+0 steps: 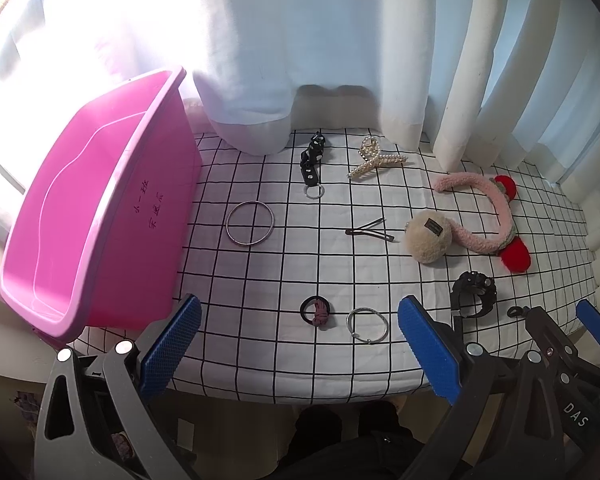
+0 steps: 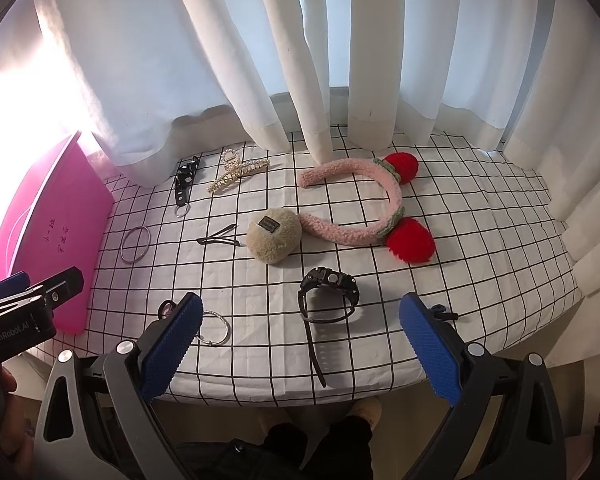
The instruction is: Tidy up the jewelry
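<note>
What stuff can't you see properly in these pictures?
- Pink bin: in the right wrist view the left edge and glare cut it off, so its inside is hidden.
- Hair tie: in the right wrist view a right claw finger covers most of it.
- Small dark clasp: in the right wrist view the other finger half hides it.
- Handwriting on the bin: too small to read in either view.
</note>
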{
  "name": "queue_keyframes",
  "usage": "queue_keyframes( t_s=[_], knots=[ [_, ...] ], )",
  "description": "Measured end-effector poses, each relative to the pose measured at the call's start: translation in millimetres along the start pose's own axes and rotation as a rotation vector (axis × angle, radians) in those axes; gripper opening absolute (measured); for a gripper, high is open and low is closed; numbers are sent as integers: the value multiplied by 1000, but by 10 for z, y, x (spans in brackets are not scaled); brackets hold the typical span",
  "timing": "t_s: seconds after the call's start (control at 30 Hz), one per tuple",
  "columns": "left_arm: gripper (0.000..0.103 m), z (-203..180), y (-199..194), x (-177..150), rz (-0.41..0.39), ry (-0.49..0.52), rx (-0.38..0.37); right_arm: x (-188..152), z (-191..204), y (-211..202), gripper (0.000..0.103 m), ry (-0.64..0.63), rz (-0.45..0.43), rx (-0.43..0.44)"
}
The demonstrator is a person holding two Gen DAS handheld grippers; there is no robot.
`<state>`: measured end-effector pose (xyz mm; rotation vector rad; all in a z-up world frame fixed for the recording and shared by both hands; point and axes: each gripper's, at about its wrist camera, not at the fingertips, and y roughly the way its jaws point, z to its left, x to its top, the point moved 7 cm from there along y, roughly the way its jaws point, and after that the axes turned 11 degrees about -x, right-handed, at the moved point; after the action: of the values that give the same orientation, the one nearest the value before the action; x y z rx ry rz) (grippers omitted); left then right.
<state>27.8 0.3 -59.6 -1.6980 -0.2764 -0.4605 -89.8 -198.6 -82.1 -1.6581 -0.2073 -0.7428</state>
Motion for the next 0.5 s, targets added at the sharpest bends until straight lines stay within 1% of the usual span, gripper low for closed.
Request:
queue_keyframes(
  t_s=[0.5],
  knots=[
    [97,0,15,-8,3,1,-1,-13,-18,20,94,8,8,18]
  ],
)
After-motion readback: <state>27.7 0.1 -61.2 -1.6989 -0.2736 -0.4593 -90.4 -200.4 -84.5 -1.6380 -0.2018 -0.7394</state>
